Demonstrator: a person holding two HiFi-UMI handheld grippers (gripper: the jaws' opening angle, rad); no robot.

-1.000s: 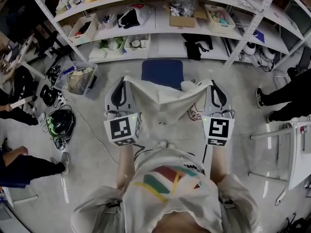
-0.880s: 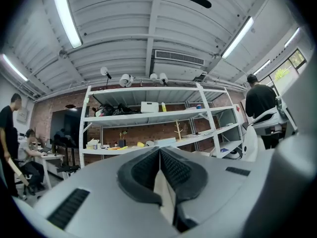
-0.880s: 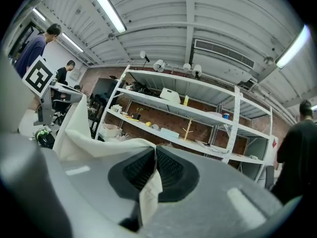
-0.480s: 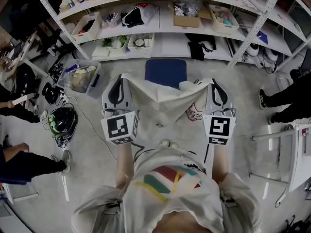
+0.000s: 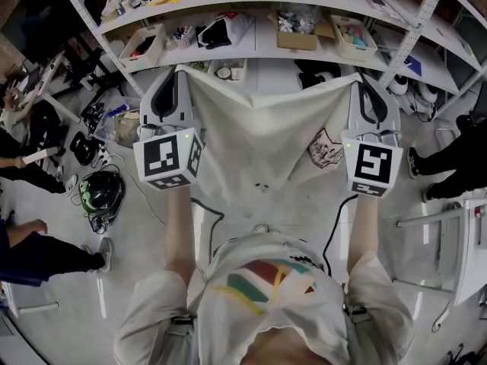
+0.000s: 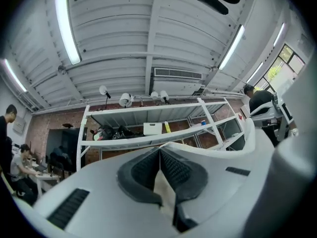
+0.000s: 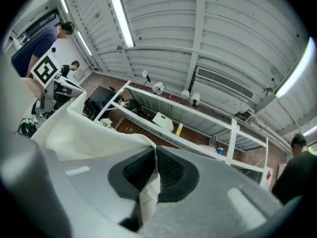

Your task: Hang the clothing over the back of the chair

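Note:
A cream garment [image 5: 259, 135] hangs stretched out flat in front of me, with a small print [image 5: 326, 149] near its right side. My left gripper [image 5: 176, 71] is shut on its top left corner. My right gripper [image 5: 358, 78] is shut on its top right corner. In the left gripper view the pads [image 6: 160, 150] meet on a strip of cream cloth [image 6: 163, 192]. In the right gripper view the jaws [image 7: 155, 150] pinch the cloth [image 7: 94, 133], which spreads away to the left. Both grippers are held high and point towards the shelves. The chair is hidden behind the cloth.
White metal shelving [image 5: 259, 48] with boxes and bins runs across the far side. A clear crate [image 5: 129, 124] and a dark helmet [image 5: 99, 192] sit on the floor at the left. People stand at both side edges. A white table [image 5: 468, 234] is at the right.
Both grippers have risen and moved apart with the garment. It now hangs taut and wide between them and covers the blue chair that showed before.

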